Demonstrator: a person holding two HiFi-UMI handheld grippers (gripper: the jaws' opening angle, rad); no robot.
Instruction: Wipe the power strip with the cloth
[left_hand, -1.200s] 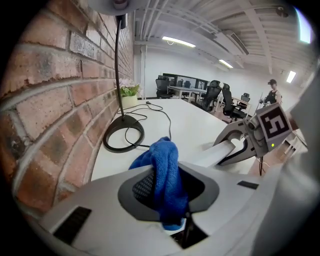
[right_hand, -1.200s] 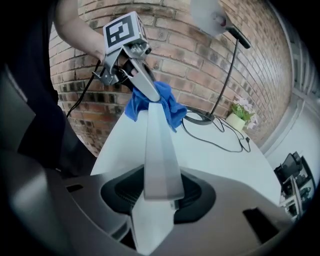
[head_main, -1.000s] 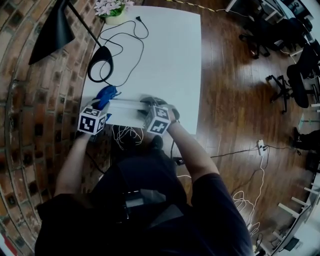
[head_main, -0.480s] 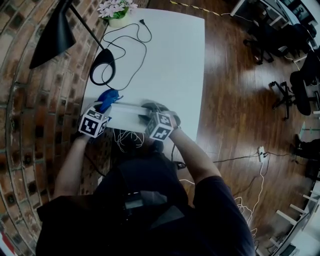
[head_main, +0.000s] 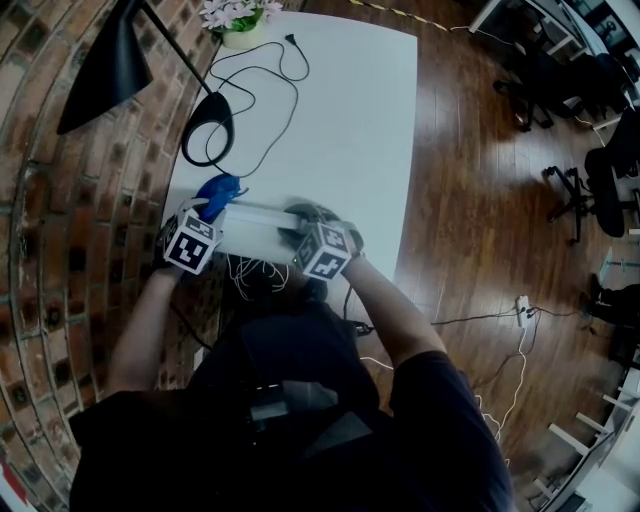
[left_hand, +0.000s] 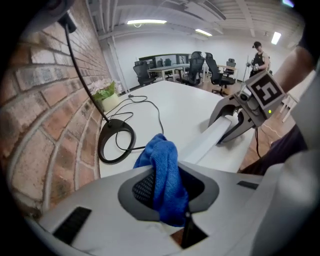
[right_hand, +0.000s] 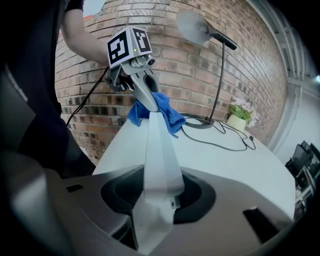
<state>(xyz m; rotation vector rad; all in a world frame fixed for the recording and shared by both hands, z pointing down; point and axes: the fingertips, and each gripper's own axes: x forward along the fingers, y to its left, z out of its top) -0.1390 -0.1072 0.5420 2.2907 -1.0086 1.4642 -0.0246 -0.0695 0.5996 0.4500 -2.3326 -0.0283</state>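
The left gripper's fingers are pinched on a bunched blue cloth, which stands up between them. The right gripper's fingers are clamped on one end of a long white power strip. Its narrow body runs straight away from that gripper.

The strip's far end meets the cloth, and blue folds hang down either side of it. In the head view the power strip lies crosswise between the two grippers at the near edge of a white worktop. The cloth is at its left end. Whether the strip rests on the surface or is lifted off it cannot be told.

Each gripper carries a cube printed with black-and-white square markers.

Further back on the worktop stands a black desk lamp with a ring-shaped base and a slanted stem. Its black cord loops loosely toward the far edge. A small pot of pale flowers sits in the far left corner. None of these lies between the grippers.

A brick wall runs along the left, and dark wood floor lies to the right. On the floor are black office chairs and trailing white cables. A person stands far off across the room.
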